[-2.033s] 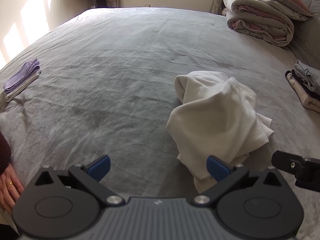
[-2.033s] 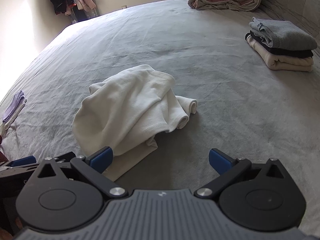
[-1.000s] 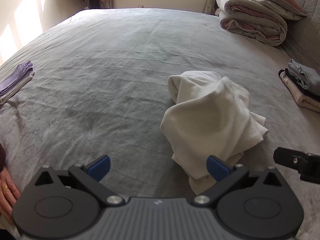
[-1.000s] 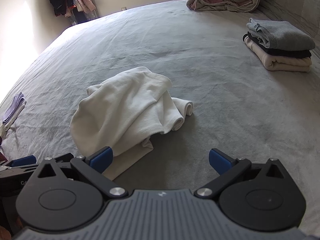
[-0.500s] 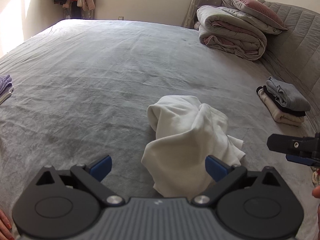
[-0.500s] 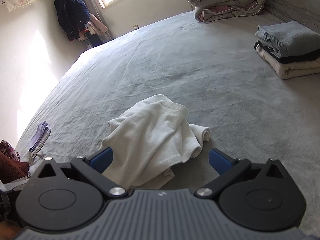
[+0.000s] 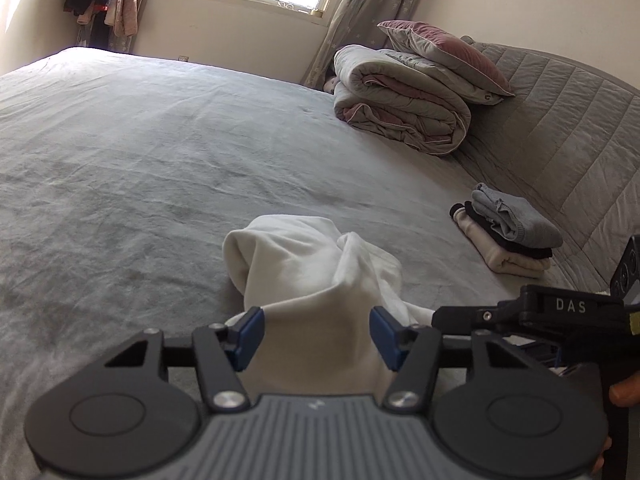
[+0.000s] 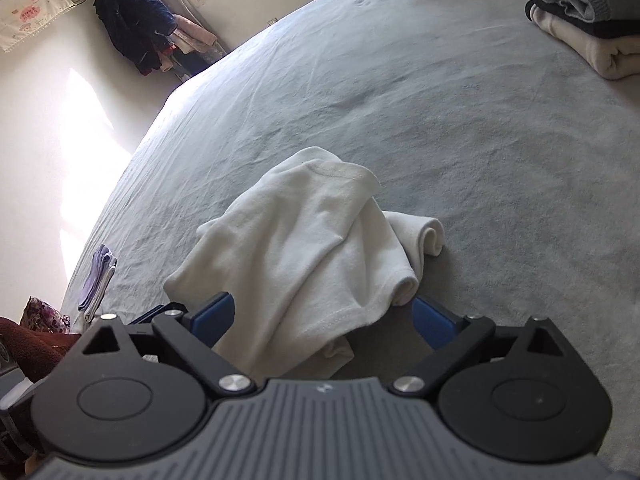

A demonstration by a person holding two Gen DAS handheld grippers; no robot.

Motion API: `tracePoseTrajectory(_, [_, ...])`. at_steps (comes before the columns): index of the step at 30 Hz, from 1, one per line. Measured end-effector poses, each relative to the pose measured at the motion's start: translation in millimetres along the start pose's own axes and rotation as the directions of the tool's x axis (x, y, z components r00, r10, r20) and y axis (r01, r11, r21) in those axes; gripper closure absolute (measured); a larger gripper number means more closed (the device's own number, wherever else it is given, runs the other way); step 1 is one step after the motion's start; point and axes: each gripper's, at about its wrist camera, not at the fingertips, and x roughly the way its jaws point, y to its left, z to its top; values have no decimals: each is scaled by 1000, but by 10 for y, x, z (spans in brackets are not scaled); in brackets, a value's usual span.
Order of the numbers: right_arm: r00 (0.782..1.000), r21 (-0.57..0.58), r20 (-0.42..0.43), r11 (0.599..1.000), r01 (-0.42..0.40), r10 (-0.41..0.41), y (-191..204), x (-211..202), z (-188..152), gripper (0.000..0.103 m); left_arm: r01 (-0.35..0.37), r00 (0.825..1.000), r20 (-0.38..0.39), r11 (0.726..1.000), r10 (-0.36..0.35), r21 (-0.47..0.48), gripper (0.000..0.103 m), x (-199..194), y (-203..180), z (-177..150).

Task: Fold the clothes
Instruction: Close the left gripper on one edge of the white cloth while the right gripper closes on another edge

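A crumpled white garment [image 7: 316,276] lies in a heap on the grey bed [image 7: 160,152]. It also shows in the right wrist view [image 8: 308,256]. My left gripper [image 7: 316,336] is open, its jaws on either side of the heap's near edge. My right gripper [image 8: 324,316] is open too, its blue pads on either side of the garment's near hem. The right gripper's black body [image 7: 532,312] shows at the right of the left wrist view. Neither gripper holds any cloth.
A stack of folded clothes [image 7: 508,232], also seen in the right wrist view [image 8: 588,12], sits at the right by the quilted headboard [image 7: 580,132]. A rolled duvet with a pillow [image 7: 412,108] lies at the far end. Folded purple cloth [image 8: 98,276] lies near the bed's left edge.
Both grippers have moved in low to the white garment, so its near edge now lies between each pair of jaws. The left jaws have narrowed. The garment has not moved.
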Motion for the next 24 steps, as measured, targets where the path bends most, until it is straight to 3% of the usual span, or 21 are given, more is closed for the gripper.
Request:
tracePoseTrajectory(2, [1000,15,4,1000,-16,16,-43,5,30,13,2,1000,21,1000,-2,-25,63,9,15,13])
tracePoseTrajectory(5, [999,26,-1,999,-48,48,-66,37,49,32,5,999,34,997,-2,-76,87,37,41,55])
tracePoseTrajectory(8, [997,40,-3,996,-79,80,-71,80,60,52,-16,998,57,994,22,-105,92,47,51,82])
tracePoseTrajectory(10, [995,48,-7,994,-96,97,-70,106,64,71,-37,996,75,993,46,-108,94,43,59,94])
tracePoseTrajectory(12, [994,47,-16,993,-110,111,-44,133,60,81,-56,994,84,993,65,-108,95,47,70,109])
tracePoseTrajectory(19, [993,-3,-6,993,-120,120,80,111,16,88,-90,990,96,984,105,-151,98,34,204,169])
tracePoseTrajectory(24, [996,-62,18,994,-90,91,132,68,-12,94,-161,972,147,974,184,-160,98,-81,279,233])
